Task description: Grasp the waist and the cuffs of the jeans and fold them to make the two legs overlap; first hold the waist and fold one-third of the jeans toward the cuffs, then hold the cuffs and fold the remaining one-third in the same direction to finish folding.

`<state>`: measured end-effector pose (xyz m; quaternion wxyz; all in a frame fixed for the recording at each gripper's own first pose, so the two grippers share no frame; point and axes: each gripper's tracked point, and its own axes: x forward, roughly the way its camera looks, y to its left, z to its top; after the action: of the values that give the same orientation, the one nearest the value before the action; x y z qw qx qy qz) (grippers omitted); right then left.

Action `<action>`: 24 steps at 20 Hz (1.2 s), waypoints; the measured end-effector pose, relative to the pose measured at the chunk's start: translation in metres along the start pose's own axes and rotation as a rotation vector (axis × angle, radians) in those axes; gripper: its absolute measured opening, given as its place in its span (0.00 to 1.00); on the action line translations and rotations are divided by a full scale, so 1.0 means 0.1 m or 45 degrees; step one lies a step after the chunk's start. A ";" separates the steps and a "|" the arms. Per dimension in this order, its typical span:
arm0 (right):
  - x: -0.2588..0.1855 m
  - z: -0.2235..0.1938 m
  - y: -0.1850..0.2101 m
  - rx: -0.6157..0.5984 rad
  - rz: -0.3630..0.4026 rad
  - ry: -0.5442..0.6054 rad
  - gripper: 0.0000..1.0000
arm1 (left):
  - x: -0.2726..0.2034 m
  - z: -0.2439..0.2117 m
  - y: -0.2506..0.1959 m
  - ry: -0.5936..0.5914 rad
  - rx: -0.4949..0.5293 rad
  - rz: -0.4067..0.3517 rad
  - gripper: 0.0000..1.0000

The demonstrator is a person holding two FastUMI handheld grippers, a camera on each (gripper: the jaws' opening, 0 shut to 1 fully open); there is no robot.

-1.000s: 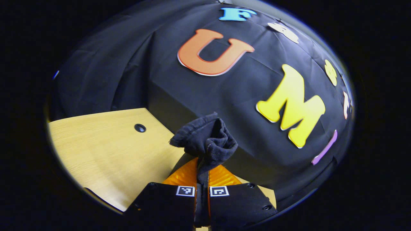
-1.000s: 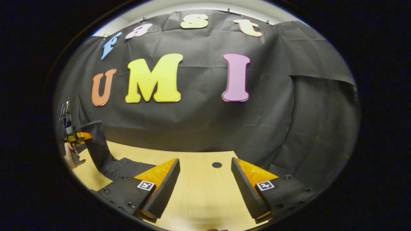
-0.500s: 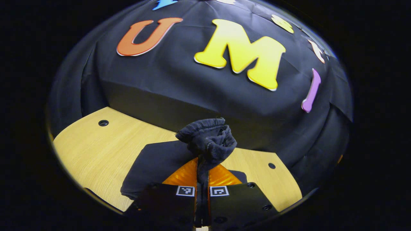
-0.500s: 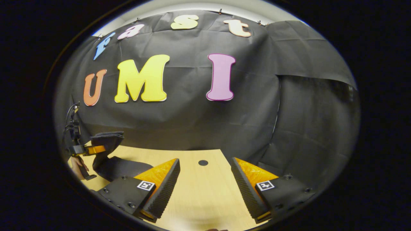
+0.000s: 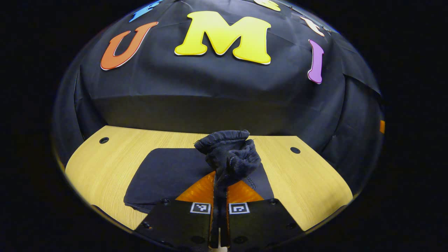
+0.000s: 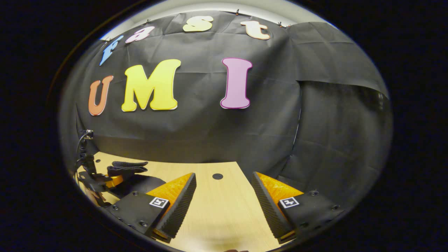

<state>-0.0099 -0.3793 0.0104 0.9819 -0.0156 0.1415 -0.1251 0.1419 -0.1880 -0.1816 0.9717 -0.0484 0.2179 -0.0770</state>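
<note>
The left claw is clamped on a bunched end of the jeans, apparently the cuffs, holding it above the folded part flat on the table to lay it over. The right claw stands apart, empty, beside the jeans.

Jeans: dark, near-black denim, lying flat on the table as a folded panel just ahead of the left gripper's fingers, spreading to both sides of them. One hemmed end is bunched into a crumpled wad, pinched between those fingers and standing up past the tips, above the flat part. In the right gripper view the jeans sit far left of that gripper's fingers, not touching them.
</note>
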 end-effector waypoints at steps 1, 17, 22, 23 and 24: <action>0.00 0.00 -0.01 0.000 0.001 0.001 0.99 | -0.01 0.02 -0.10 -0.021 0.013 -0.024 0.14; 0.14 0.06 1.02 0.061 0.190 -0.069 0.98 | -0.83 0.85 0.70 -0.262 0.081 0.153 1.00; 0.10 0.20 1.74 0.083 0.329 -0.122 0.99 | -1.45 1.33 1.19 -0.403 0.056 0.272 1.00; 0.07 0.25 1.86 0.086 0.347 -0.139 0.99 | -1.55 1.38 1.25 -0.424 0.059 0.291 1.00; 0.03 0.31 1.99 0.089 0.368 -0.163 0.99 | -1.67 1.43 1.31 -0.447 0.062 0.305 1.00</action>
<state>0.0502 -0.1875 0.0264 0.9966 0.0310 0.0749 0.0139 0.0709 -0.0220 0.0004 0.9979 -0.0114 0.0475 0.0433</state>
